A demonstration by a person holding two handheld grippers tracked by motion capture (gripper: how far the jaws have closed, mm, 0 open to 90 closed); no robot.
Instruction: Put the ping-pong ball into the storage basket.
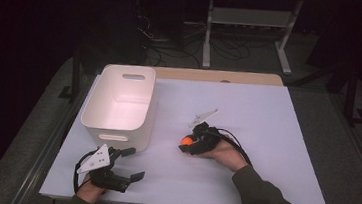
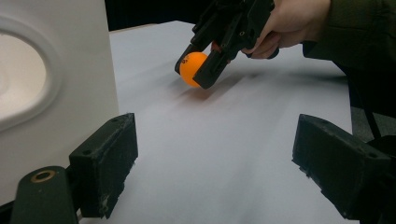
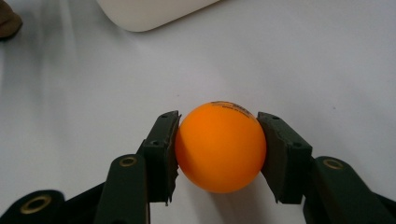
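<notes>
1. Your left claw [image 1: 130,163] sits low near the front left edge of the white tabletop [image 1: 265,140]. Its jaws are wide apart and hold nothing.
2. The white bin [image 1: 118,103] stands just behind your left claw, on the left part of the tabletop. You can see a handle hole in its near wall and one in its far wall.
3. The orange ball [image 3: 219,147] is to the right of the bin, near the middle of the tabletop. It looks lifted a little off the top.
4. Your right claw [image 3: 218,154] squeezes the ball, one pad tight on each side.
</notes>
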